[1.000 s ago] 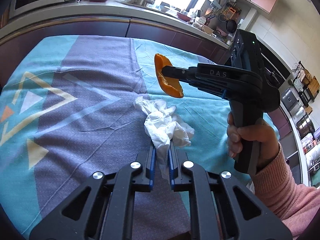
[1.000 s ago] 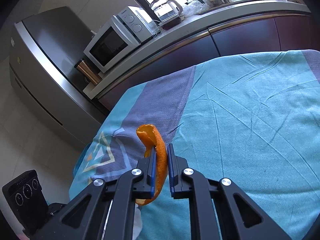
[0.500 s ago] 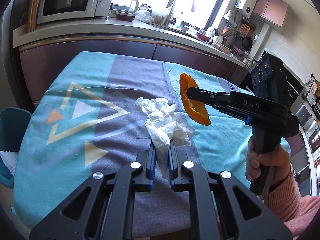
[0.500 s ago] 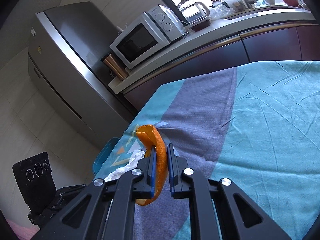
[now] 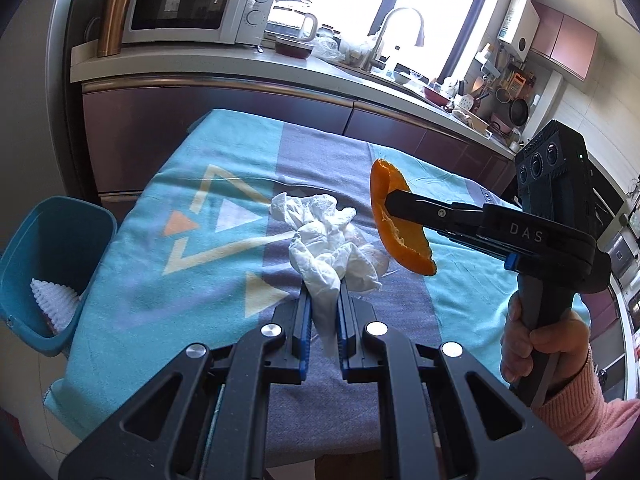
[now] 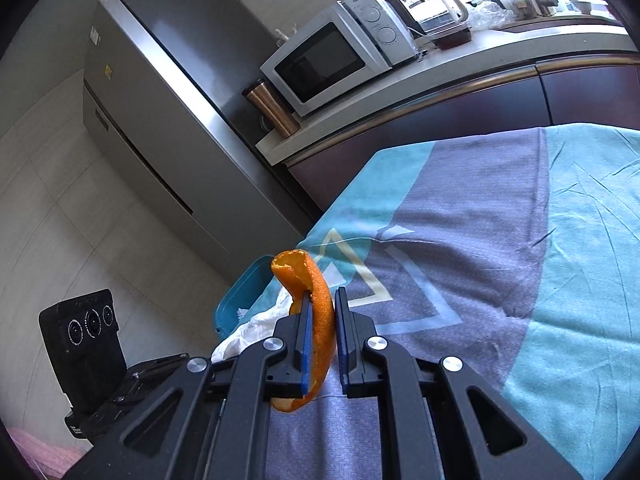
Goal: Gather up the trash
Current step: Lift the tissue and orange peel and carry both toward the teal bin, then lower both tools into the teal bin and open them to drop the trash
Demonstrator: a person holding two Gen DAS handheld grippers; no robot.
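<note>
The crumpled white tissue (image 5: 332, 240) is clamped at its lower tail between the jaws of the left gripper (image 5: 322, 300), with its bulk bunched ahead of the fingertips and held above the patterned cloth (image 5: 224, 264) that covers the surface. The curved orange peel (image 6: 316, 320) is clamped edgewise between the jaws of the right gripper (image 6: 321, 316), its upper end curling over the left jaw and its lower end protruding beneath the jaws. In the left wrist view the same peel (image 5: 400, 224) appears just right of the tissue, gripped by the right gripper (image 5: 390, 204), which extends in from the right; a hand (image 5: 540, 344) in a pink sleeve (image 5: 580, 412) grasps its handle. Both loads are clear of the cloth, which is teal with a grey band and triangle motifs. A teal bin (image 5: 44, 264) stands on the floor just beside the left edge of the surface, and a white ridged item (image 5: 50, 300) lies inside it; in the right wrist view only part of the bin (image 6: 244, 292) is visible beyond the peel. Behind the surface runs a kitchen counter (image 5: 224, 64) carrying a microwave (image 5: 192, 8), a copper-coloured tumbler (image 5: 114, 16) and a glass kettle (image 5: 292, 20). A steel refrigerator (image 6: 172, 120) stands at the counter's left end.
</note>
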